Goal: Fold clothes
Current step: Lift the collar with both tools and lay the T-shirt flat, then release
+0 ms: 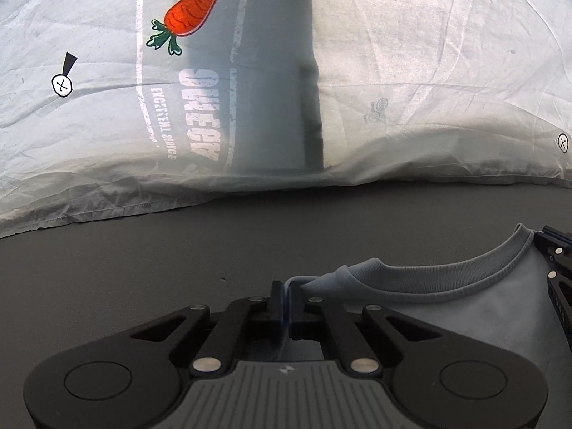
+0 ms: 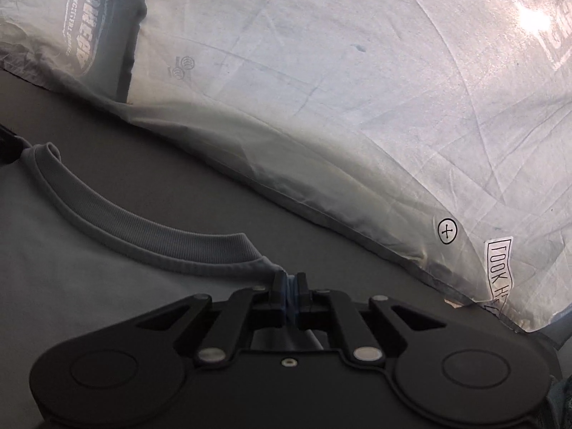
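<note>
A pale blue shirt point(image 1: 475, 307) with a ribbed neckband point(image 1: 447, 275) lies on the dark grey table point(image 1: 143, 268). My left gripper point(image 1: 287, 296) is shut on the shirt's cloth at the left end of the neckband. In the right wrist view the same shirt point(image 2: 89, 286) spreads to the left, and my right gripper point(image 2: 287, 286) is shut on bunched cloth at the right end of its neckband point(image 2: 143, 228). The right gripper's black body point(image 1: 557, 268) shows at the edge of the left wrist view. The neckband curves slack between the two grips.
A thin white sheet point(image 1: 429, 71) printed with a carrot point(image 1: 195, 9), mirrored lettering and crossed circles hangs behind the table, its hem point(image 1: 107, 211) resting on the tabletop. In the right wrist view the sheet point(image 2: 321, 89) slants across, bearing a circle mark point(image 2: 447, 231).
</note>
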A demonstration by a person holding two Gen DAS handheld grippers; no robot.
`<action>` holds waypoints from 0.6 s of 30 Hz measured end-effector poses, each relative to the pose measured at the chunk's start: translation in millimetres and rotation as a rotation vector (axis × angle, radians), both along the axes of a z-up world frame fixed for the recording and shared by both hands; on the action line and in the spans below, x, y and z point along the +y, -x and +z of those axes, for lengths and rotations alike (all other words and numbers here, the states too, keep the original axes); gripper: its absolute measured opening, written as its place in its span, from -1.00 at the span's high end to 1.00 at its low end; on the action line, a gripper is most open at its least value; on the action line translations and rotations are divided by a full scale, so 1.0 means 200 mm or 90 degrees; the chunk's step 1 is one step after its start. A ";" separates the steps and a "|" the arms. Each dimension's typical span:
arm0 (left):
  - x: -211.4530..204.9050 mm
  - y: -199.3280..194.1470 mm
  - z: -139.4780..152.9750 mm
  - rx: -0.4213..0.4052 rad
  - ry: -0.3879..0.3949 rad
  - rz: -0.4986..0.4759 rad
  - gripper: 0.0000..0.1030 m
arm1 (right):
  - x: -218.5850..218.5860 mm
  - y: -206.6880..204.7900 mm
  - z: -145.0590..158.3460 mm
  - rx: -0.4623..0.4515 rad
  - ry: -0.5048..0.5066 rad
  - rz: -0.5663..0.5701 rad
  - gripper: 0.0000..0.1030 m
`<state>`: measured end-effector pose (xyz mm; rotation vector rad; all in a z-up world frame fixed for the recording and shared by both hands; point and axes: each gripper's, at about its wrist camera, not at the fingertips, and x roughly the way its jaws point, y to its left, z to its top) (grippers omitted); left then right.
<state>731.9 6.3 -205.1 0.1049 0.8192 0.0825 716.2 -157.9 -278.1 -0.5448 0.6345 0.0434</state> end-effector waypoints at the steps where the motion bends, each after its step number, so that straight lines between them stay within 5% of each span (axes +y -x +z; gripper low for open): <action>1: -0.01 0.00 0.00 -0.003 -0.003 0.004 0.95 | 0.00 0.00 -0.01 -0.003 0.003 0.003 0.91; 5: -0.02 0.03 0.02 -0.017 0.000 0.034 0.95 | -0.03 0.02 0.04 -0.017 -0.016 0.004 0.93; 12: -0.03 -0.05 0.21 -0.077 -0.020 0.065 0.95 | 0.04 0.05 0.17 -0.193 0.020 0.027 0.93; 18: -0.08 -0.22 0.05 -0.025 -0.038 0.030 0.87 | 0.00 -0.23 -0.04 -0.061 -0.004 -0.003 0.90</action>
